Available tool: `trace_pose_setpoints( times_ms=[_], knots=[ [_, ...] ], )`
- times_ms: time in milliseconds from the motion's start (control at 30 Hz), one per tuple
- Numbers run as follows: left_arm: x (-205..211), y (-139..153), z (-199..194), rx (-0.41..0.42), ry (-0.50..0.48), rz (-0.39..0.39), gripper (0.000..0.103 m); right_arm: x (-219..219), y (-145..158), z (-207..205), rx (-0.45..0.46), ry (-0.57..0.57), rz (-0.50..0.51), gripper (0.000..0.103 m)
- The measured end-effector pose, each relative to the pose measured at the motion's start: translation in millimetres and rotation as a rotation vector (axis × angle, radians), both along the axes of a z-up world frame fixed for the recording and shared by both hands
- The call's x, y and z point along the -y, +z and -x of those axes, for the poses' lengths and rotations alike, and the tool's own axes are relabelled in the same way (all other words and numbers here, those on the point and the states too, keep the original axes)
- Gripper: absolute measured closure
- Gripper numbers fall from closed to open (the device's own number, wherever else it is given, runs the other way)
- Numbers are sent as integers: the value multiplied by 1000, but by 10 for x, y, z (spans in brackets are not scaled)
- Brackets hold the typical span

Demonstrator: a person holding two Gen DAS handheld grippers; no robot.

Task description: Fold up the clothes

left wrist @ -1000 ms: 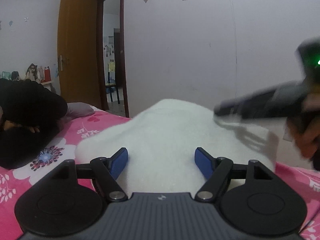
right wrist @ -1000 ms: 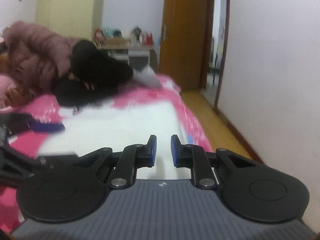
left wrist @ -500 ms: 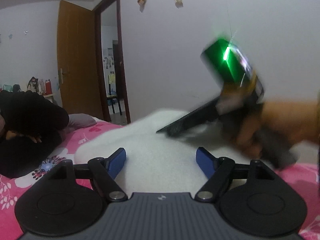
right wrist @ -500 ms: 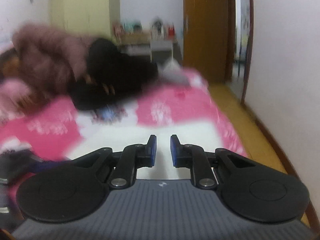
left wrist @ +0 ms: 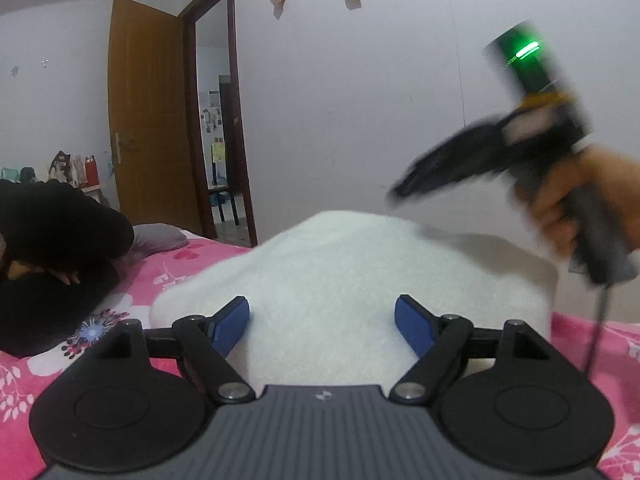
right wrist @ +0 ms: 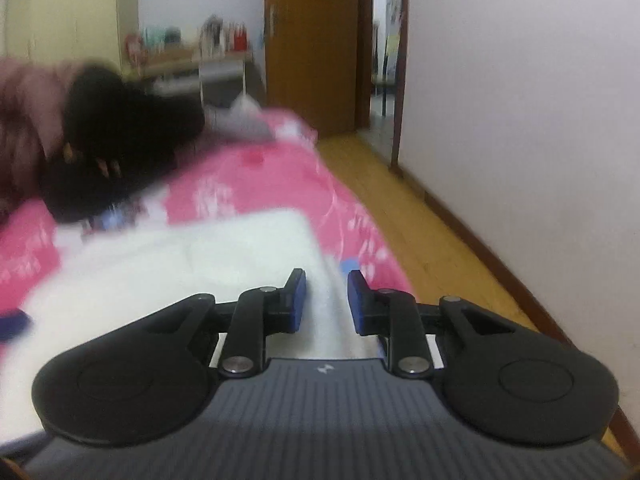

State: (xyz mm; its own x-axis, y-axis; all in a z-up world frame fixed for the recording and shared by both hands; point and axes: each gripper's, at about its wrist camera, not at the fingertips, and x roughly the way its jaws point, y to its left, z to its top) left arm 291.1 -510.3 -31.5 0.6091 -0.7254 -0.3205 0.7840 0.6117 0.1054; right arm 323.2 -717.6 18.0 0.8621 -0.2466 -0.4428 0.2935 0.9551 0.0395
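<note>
Looking ahead of your wide-open, empty left fingers (left wrist: 322,326): white garment (left wrist: 344,280) dead centre; right fingers (right wrist: 323,300) slightly parted, empty, over its edge.

Fluffy white garment (left wrist: 352,280), folded into a thick mound; flat on pink bedspread (left wrist: 176,264)

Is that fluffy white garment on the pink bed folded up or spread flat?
Folded, it seems: the fluffy white garment sits as a thick, mounded bundle with a squared edge on the pink floral bedsheet.

The white wall (left wrist: 340,120) meets a wooden floor (right wrist: 420,216). An open brown door (left wrist: 148,120) stands beside the dark doorway; a yellow wardrobe (right wrist: 68,12) stands far behind.
</note>
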Motion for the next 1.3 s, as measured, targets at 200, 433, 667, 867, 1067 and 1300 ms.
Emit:
trace_pose_setpoints(
  times_ms=[200, 433, 667, 867, 1067, 1300],
  knots=[
    [-3, -6, -4, -9, 7, 12, 22, 78, 266, 985, 108, 53, 34, 82],
    [99, 126, 68, -5, 19, -59, 22, -10, -287, 1390, -111, -21, 76, 83],
    [-166, 256, 601, 175, -89, -157, 24, -355, -38, 2478, 130, -31, -154, 82],
    [-105, -86, 1134, 358, -68, -397, 35, -901, -181, 3647, 191, 16, -338, 82],
    [-994, 281, 1721, 167, -40, -266, 18, -1453, -260, 4393, 151, -72, -248, 78],
    [-2170, 551, 2439, -74, 16, -145, 12, -1910, -425, 4668, 143, -101, -327, 73]
  ],
)
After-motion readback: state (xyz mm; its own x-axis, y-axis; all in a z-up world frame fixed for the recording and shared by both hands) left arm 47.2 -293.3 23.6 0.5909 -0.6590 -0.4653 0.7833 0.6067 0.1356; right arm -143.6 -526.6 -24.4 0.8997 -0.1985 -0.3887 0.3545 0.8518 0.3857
